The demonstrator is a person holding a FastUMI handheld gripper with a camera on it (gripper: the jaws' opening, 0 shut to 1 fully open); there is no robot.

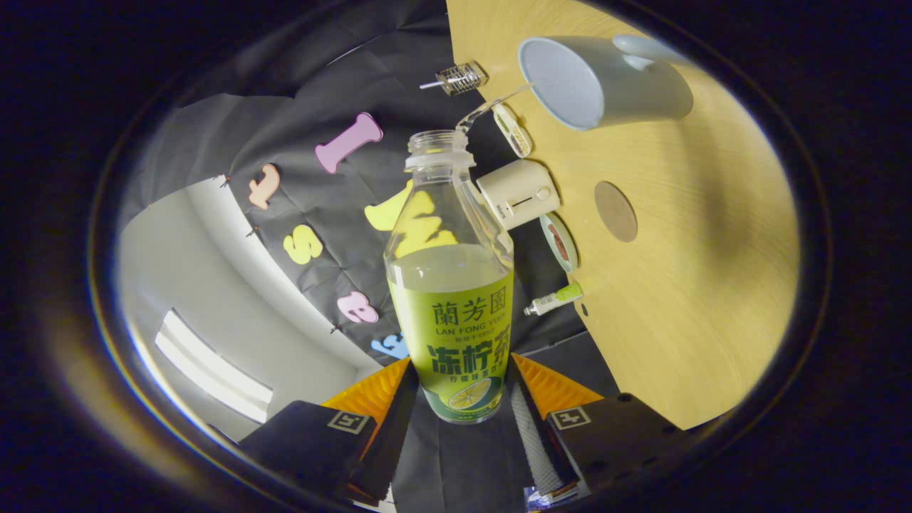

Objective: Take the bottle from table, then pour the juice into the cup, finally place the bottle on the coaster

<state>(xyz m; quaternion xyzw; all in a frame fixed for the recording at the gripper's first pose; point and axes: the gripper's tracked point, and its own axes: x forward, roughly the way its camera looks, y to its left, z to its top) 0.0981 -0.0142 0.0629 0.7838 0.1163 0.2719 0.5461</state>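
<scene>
My gripper (459, 399) is shut on a clear plastic bottle (450, 285) with a green label, gripped low on its body between both fingers. The bottle has no cap and is about half full of pale liquid. The whole view is rolled, so the bottle is tipped toward the wooden table (684, 299). A thin stream of liquid (491, 107) arcs from the bottle's mouth toward the rim of a pale blue cup (598, 82) with a handle, standing beyond the fingers. A round brown coaster (615, 211) lies on the table between the cup and me.
Along the table's far edge stand a cream box-like device (516, 194), a roll of tape (559, 242), a small green-capped tube (554, 299), a small flat oval gadget (513, 130) and a wire-mesh item (459, 78). Black cloth hangs behind them.
</scene>
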